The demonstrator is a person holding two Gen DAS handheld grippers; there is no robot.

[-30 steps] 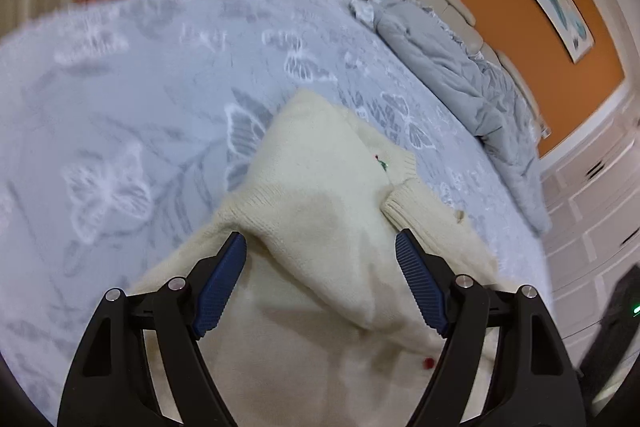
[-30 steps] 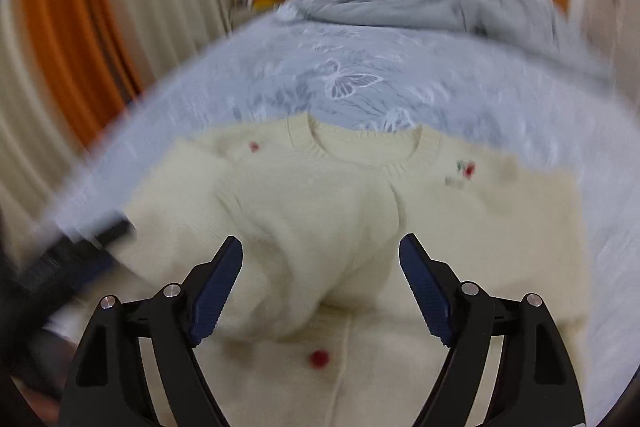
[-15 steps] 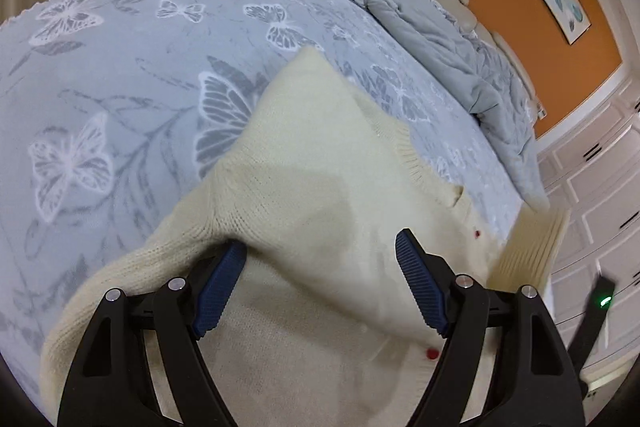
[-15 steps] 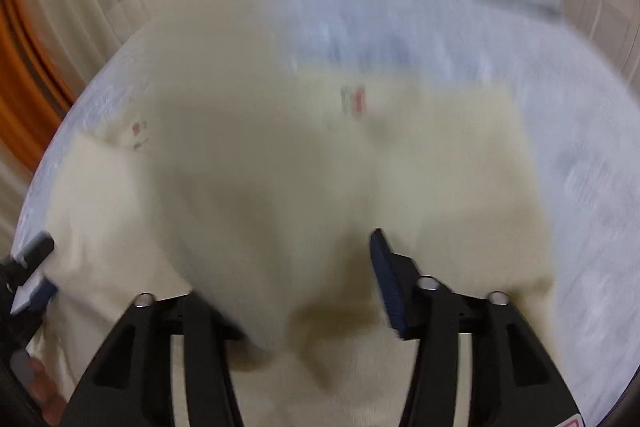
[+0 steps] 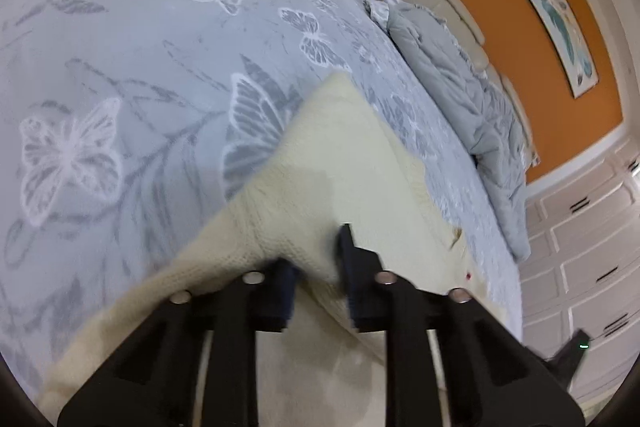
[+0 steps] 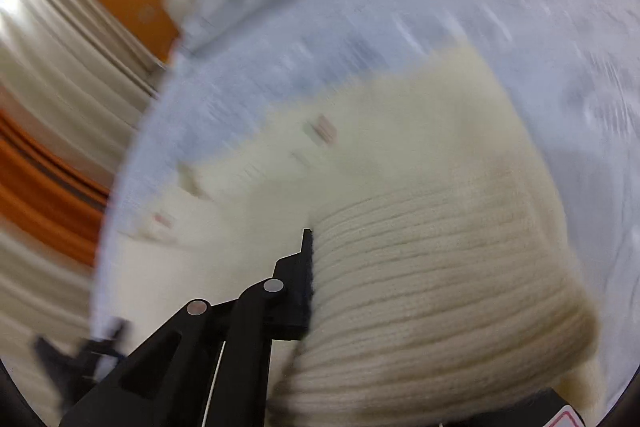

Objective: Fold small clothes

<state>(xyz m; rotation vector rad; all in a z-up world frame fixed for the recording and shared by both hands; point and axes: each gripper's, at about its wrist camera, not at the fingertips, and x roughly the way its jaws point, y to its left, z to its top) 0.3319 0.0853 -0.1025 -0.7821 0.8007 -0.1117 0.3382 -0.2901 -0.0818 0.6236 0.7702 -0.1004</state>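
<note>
Both grippers point downward at the cream sweater [image 5: 344, 163] spread on the butterfly bedspread [image 5: 120, 75]. The left gripper [image 5: 318, 279] has just closed, pinching a fold; the right gripper [image 6: 320, 279] has just clamped the ribbed sleeve [image 6: 440, 287], draped over it.

We find no legible text, brand, number or label in either view. The only sign-like mark is a red-outlined sticker [image 6: 568, 420] at the bottom right edge of the right wrist view, cut off by the frame and unreadable.
</note>
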